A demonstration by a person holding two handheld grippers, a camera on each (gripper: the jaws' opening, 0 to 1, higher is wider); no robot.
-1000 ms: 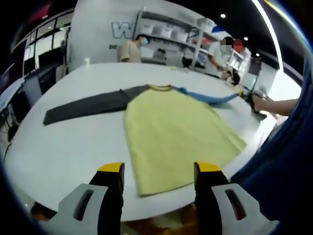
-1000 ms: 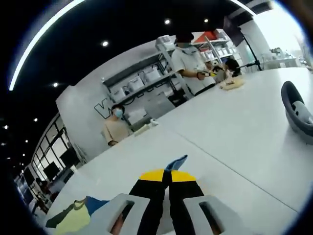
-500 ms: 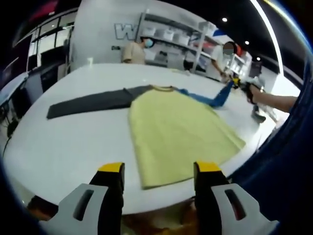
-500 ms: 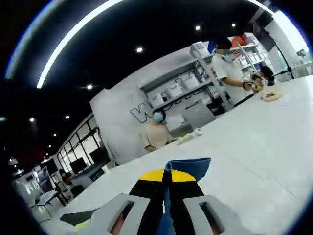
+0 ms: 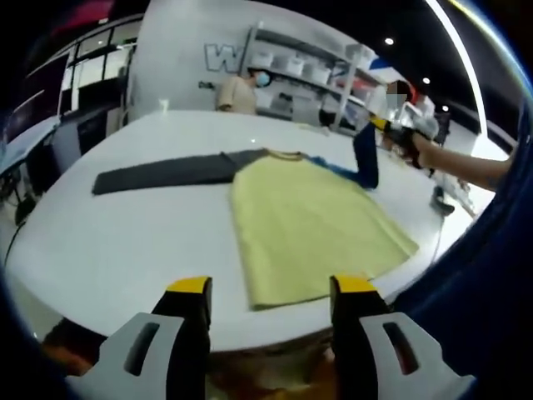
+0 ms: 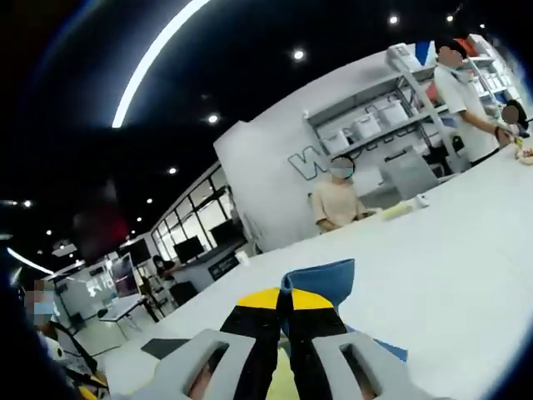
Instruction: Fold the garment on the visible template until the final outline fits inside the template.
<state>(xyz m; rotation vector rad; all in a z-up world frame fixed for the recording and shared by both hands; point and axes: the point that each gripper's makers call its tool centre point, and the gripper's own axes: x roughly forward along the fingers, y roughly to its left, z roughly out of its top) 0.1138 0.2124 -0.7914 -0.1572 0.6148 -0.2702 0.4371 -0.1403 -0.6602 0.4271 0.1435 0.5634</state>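
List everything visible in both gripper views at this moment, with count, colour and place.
garment: one, yellow body, lying flat on the table
dark sleeve: one, dark grey, spread flat away from the body
blue sleeve: one, blue, lifted off the table, pinched in the right tool
table: one, white, under the garment
shelving: one unit, grey with white boxes, against the back wall
people: several, standing behind the table
left tool: one, black with yellow tips, open, above the table's near edge
right tool: one, shut on the blue sleeve
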